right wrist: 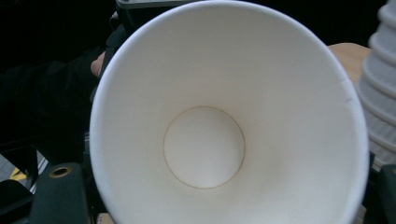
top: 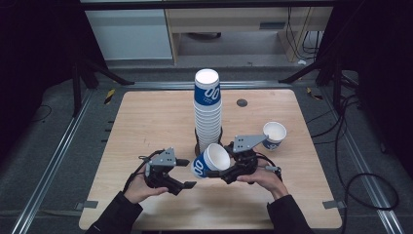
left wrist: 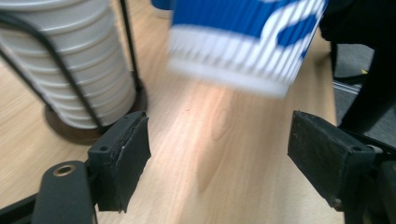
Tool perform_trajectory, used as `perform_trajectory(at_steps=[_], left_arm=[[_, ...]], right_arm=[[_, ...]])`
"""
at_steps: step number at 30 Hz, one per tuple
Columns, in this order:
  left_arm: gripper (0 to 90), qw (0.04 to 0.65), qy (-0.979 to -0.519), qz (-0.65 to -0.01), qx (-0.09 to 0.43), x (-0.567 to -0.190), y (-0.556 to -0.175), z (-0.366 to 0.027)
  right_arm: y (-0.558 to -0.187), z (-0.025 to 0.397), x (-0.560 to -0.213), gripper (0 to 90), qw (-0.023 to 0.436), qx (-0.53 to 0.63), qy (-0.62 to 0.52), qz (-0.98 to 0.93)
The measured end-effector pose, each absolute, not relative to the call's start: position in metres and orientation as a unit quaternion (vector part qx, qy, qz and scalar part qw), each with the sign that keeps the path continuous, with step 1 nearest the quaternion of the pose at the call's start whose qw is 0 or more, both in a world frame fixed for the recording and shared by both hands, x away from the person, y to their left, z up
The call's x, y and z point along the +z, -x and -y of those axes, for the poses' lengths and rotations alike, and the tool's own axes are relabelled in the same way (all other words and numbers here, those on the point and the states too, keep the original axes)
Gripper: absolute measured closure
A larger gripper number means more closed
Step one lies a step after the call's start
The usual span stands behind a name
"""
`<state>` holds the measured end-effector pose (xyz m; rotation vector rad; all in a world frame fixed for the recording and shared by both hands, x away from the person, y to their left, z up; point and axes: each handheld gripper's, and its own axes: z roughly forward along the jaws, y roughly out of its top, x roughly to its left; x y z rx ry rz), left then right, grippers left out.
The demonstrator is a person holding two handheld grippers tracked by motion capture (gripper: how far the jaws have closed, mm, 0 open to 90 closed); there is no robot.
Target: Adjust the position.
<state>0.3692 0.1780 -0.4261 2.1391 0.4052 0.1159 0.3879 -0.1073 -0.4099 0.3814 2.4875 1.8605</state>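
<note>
Cup handover in hand above the worktop (top: 146,122), just in front of the tall cup stack (top: 208,112).

Right tool (top: 225,174) clamped on the tilted blue-and-white cup (top: 210,161), mouth up and back, empty inside. Left tool (top: 187,173) spread wide, holding nothing, cup base just ahead of its pads (left wrist: 123,158). Next, probably: closing the left tool on the cup's base end, squarely, without crushing the ribbed wall. Second loose cup (top: 274,135) upright, empty, near the right edge; stack seated in a wire holder (left wrist: 93,121).

Upright blue-white cup (top: 274,134) on wooden table (top: 146,126), right side; dark round grommet (top: 242,103) near far edge.
</note>
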Motion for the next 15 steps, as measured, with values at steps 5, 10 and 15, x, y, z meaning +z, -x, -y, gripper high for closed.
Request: perform_trajectory(at_steps=[5, 10, 15], left_arm=[[19.7, 0.458, -0.867, -0.189, 0.057, -0.427, -0.374, -0.186], [19.6, 0.45, -0.863, -0.219, 0.066, -0.429, -0.38, -0.193], [19.4, 0.446, -0.86, -0.237, 0.075, -0.43, -0.384, -0.198]], right_arm=[[-0.389, 0.119, -0.408, 20.3, 0.023, 0.592, -0.141, -0.793], [-0.388, 0.128, -0.407, 20.2, 0.04, 0.582, -0.153, -0.798], [-0.388, 0.139, -0.408, 20.2, 0.055, 0.577, -0.173, -0.796]])
